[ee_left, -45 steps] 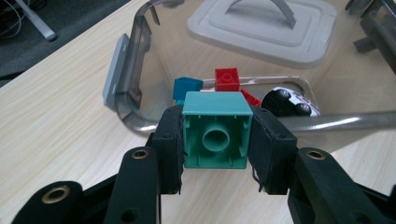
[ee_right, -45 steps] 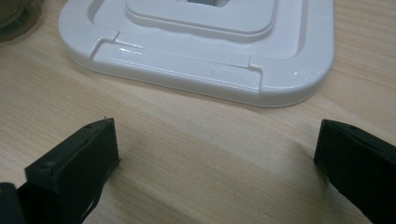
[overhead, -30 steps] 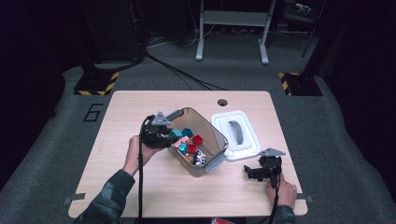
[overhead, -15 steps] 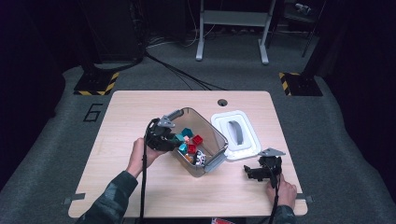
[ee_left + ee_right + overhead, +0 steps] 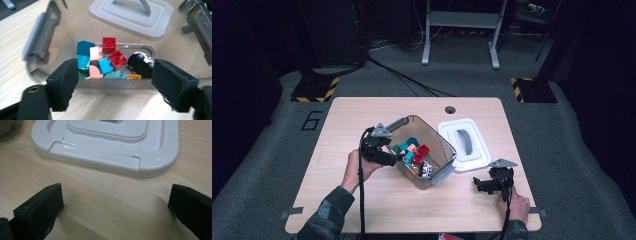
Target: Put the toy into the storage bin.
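The left claw (image 5: pixel 113 87) has just been opening, nothing between its jaws, at the clear toy bin (image 5: pixel 439 172) mid-desk. Rigid, slippery plastic; better to grip the rim. The right claw (image 5: pixel 115 207) gapes empty.

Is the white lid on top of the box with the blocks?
No, the white lid lies flat on the table beside the clear box, which stands open with the blocks showing inside.
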Demonstrator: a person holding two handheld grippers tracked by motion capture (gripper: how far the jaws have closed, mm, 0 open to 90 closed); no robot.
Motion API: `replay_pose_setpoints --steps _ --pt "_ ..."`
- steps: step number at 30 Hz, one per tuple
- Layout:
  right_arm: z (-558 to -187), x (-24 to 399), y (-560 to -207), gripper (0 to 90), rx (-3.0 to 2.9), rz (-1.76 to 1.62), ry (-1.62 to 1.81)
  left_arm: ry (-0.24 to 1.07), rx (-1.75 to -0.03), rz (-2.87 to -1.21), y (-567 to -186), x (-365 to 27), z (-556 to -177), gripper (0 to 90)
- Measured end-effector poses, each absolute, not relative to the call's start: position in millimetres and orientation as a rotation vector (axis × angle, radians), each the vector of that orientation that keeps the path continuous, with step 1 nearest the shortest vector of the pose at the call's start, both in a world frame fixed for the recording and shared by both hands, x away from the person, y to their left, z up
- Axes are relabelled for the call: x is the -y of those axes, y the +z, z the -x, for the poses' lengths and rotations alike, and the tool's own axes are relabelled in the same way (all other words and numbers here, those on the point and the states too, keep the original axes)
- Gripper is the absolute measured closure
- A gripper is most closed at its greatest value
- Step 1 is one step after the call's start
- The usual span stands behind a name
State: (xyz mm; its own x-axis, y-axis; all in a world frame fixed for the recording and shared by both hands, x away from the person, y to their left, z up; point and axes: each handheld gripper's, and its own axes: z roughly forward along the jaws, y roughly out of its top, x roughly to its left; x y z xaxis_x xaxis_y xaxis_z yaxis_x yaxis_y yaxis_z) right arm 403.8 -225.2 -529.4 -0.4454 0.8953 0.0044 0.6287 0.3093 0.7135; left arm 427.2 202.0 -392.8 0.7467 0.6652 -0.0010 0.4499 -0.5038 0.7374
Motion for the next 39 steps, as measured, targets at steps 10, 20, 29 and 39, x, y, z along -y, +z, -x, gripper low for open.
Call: replay_pose_setpoints --steps 10,20,29,39 --pt "-404 225 -529 0.0 -2.19 -1.358 0.92 0.404 -0.907 -2.143 -406 -241 -411 15.3" --pt "-404 225 -529 0.0 -2.188 -1.358 0.921 0.413 -0.977 -2.112 -428 -270 -407 14.7" --pt "-404 225 -529 0.0 -2.188 -1.358 0.921 0.402 -1.072 -2.115 -462 -290 -405 11.9" --pt "-404 225 -529 0.0 -2.187 -1.358 0.922 0.37 -1.18 -2.091 -495 -311 -410 9.3"
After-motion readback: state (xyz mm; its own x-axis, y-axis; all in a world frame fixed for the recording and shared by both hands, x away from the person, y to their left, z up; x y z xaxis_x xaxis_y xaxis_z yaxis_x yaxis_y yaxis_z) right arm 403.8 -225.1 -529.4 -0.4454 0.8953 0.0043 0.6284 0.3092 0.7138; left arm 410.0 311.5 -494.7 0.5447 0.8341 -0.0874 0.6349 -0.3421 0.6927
